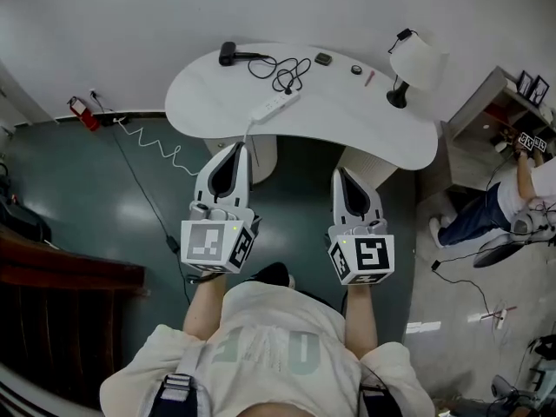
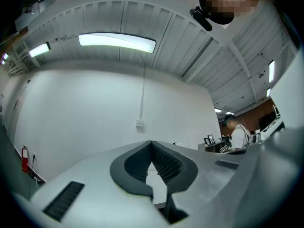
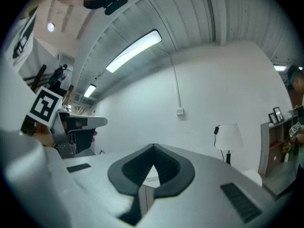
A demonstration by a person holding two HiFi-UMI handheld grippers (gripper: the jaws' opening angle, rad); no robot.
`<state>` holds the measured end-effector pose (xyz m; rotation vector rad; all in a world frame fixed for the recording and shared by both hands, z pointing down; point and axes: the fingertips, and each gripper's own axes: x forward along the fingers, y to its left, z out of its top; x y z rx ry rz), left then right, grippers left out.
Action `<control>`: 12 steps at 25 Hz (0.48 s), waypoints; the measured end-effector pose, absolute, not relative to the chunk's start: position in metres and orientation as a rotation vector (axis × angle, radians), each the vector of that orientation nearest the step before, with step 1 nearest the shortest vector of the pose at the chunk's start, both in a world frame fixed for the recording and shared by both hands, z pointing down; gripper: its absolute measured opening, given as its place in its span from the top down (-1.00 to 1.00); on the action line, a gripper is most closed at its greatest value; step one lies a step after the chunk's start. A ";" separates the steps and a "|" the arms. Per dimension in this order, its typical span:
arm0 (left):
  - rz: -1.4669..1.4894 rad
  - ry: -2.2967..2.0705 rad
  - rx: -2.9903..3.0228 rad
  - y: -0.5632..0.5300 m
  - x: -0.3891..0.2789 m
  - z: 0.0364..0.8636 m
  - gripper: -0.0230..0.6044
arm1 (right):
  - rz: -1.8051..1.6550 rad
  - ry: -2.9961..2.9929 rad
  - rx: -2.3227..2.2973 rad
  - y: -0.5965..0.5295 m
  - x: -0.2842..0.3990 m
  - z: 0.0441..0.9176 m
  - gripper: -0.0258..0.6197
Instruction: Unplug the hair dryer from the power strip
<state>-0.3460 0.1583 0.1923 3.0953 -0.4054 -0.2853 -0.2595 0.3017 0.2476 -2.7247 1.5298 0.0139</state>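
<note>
A black hair dryer (image 1: 229,54) lies at the far left of a white curved table (image 1: 365,120). Its black cord (image 1: 282,70) coils to a plug in a white power strip (image 1: 275,105) near the table's front edge. My left gripper (image 1: 235,148) is held in front of the table, short of the strip, jaws shut and empty. My right gripper (image 1: 342,176) sits level beside it, also shut on nothing. In the left gripper view the gripper (image 2: 152,144) tips meet against a white wall. The right gripper view shows the gripper (image 3: 153,147) tips closed likewise.
A white table lamp (image 1: 415,62) stands at the table's right end, also seen as the lamp (image 3: 228,137) in the right gripper view. Small items (image 1: 323,58) lie at the table's back. A shelf (image 1: 504,111) and a person (image 1: 495,207) are at the right; a white coiled cable (image 1: 156,148) crosses the floor.
</note>
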 end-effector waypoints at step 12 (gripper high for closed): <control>-0.321 -0.444 3.102 0.099 -0.267 0.219 0.91 | 0.025 1.657 -2.675 0.253 -0.181 0.274 0.91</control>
